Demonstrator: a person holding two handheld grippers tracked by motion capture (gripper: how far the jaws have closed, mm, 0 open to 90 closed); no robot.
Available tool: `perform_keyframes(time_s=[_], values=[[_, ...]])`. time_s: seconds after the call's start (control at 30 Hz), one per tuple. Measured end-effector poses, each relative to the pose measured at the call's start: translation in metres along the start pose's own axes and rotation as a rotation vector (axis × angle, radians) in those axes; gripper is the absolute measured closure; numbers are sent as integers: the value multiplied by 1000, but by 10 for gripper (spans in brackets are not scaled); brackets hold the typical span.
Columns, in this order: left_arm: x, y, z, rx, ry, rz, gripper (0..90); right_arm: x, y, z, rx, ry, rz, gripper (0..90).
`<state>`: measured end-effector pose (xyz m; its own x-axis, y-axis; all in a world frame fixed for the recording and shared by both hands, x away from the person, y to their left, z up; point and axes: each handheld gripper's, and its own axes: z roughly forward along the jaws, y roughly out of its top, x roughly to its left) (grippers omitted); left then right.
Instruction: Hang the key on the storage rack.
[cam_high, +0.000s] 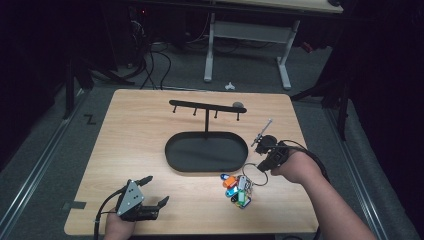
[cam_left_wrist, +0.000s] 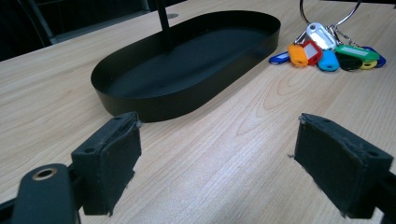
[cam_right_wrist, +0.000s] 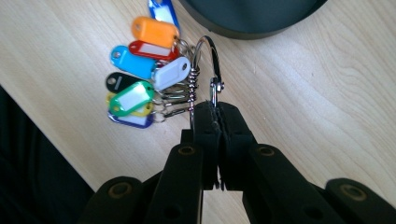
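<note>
A metal key ring (cam_right_wrist: 205, 63) strung with several coloured plastic key tags (cam_high: 238, 189) lies on the wooden table (cam_high: 140, 130), just in front of the black oval tray (cam_high: 180, 152). My right gripper (cam_right_wrist: 216, 108) is shut on the ring's near side, and the tags (cam_right_wrist: 140, 79) fan out to its left. From the tray rises a post with a black hook bar (cam_high: 207, 106). My left gripper (cam_high: 154, 190) stands open near the table's front left edge. Its pads (cam_left_wrist: 343, 163) are wide apart with bare wood between them, facing the tray (cam_left_wrist: 187, 93) and the tags (cam_left_wrist: 327, 51).
A small grey object (cam_high: 238, 105) lies at the right end of the hook bar. A white-legged desk (cam_high: 247, 35) and cables on the floor lie beyond the table's far edge. The table's front edge (cam_right_wrist: 42, 135) runs close to the tags.
</note>
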<state>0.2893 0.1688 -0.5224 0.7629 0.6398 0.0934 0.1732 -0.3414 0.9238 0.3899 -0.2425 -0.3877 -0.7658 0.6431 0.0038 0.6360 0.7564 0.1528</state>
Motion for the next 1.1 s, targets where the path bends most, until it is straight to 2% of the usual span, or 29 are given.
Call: perform_keyframes(time_s=[0.57, 0.83, 1.1], values=[[0, 0, -1, -4, -1, 1, 150, 14, 16, -60, -31, -54, -29, 874], [1, -1, -4, -4, 1, -3, 150, 18, 29, -80, -41, -76, -46, 874], [1, -3, -7, 1, 6, -3, 150, 17, 44, -88, -60, -81, -62, 873]])
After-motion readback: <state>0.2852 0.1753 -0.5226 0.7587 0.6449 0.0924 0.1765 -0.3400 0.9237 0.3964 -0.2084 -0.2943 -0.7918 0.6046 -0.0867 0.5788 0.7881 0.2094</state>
